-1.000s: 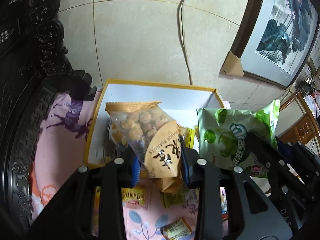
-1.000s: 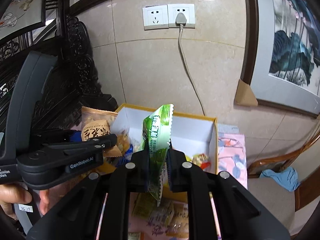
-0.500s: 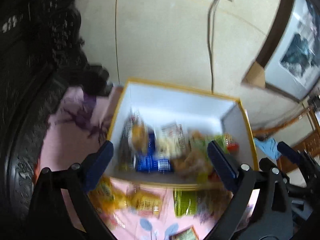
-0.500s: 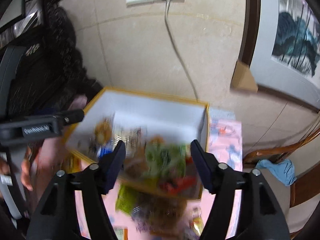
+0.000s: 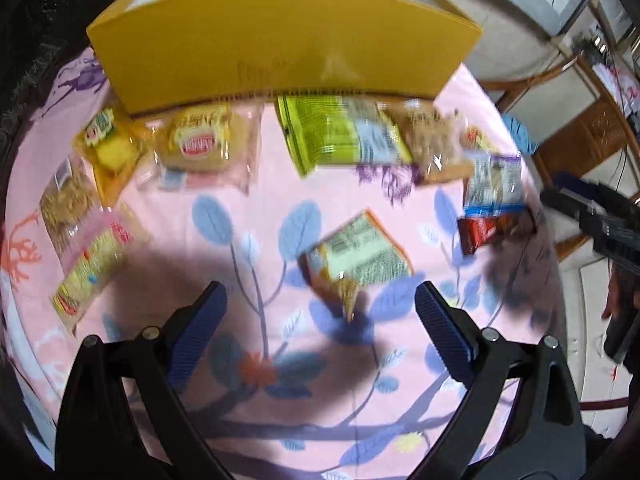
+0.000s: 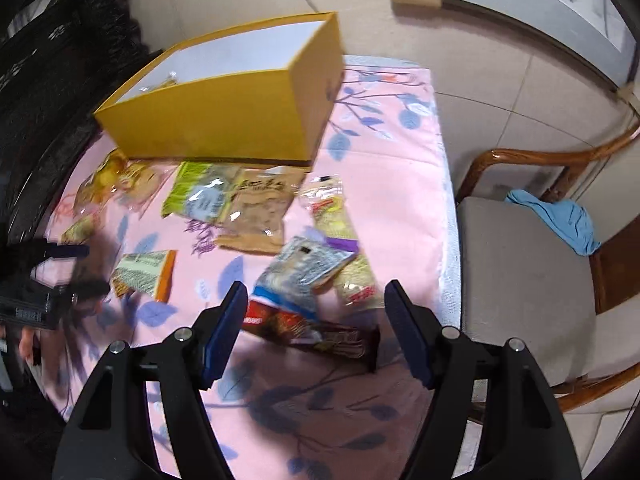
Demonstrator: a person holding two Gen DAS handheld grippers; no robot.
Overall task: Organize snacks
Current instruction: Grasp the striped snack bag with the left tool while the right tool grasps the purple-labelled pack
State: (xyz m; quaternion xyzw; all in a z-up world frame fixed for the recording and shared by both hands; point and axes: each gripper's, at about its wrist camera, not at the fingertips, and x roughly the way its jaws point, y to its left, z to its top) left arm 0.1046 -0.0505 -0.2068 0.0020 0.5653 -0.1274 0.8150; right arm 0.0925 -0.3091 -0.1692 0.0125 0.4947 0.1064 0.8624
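Observation:
A yellow box (image 5: 280,52) with a white inside stands at the far side of a pink floral tablecloth (image 5: 260,208); it also shows in the right wrist view (image 6: 224,116). Several snack packets lie loose in front of it. My left gripper (image 5: 320,316) is open and empty, just short of an orange packet (image 5: 356,260). My right gripper (image 6: 316,324) is open and empty, over a dark red bar (image 6: 316,332) and a blue-and-white packet (image 6: 304,272). A green packet (image 5: 340,132) and a tan peanut bag (image 6: 256,208) lie by the box.
A dark carved chair back (image 6: 60,40) stands at the left. A wooden chair (image 6: 532,272) with a blue cloth (image 6: 560,224) stands right of the table. The tablecloth edge (image 6: 448,200) runs along the right. A framed picture (image 6: 540,4) leans on the tiled wall.
Both grippers let go of their bags, the peanut bag and the green bag, over the box. Both have opened, pulled back and tilted down over the loose snacks.

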